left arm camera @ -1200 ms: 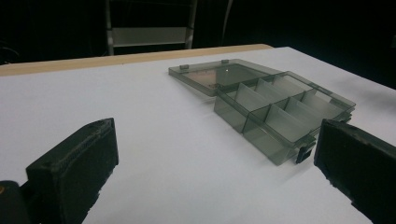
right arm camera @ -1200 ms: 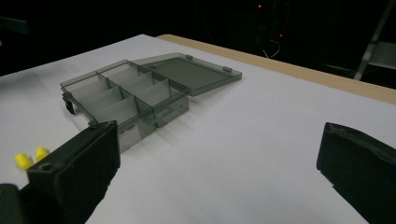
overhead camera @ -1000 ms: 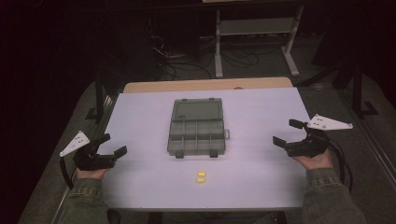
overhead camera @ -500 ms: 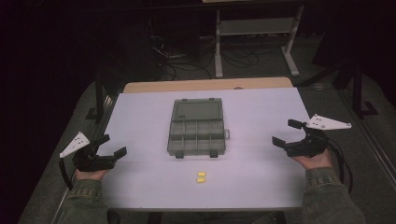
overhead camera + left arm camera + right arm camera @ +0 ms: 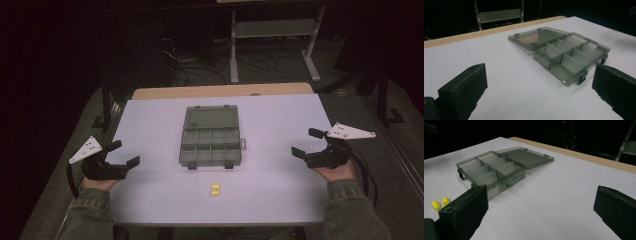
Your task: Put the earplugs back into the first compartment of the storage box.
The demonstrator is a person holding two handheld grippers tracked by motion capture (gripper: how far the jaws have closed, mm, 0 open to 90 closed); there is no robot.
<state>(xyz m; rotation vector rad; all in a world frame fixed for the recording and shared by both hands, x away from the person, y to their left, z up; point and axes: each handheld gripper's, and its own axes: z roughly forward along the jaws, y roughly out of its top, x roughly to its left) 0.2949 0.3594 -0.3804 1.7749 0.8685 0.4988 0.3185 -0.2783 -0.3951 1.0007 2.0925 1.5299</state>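
Nothing started – organizer box (image 5: 211,142) lies open, two yellow pieces (image 5: 215,190) loose on the desk (image 5: 150,125), both grippers' fingers apart – empty.

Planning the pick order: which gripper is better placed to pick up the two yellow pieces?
Probably the right gripper: its own view shows the yellow pieces beside its jaw. Both grippers are open.

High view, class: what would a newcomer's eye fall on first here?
The smoky grey compartment box lies mid-table with its lid folded open flat, compartments looking empty. Two small yellow pieces sit just in front of it. An open left claw and right claw rest at either table edge.
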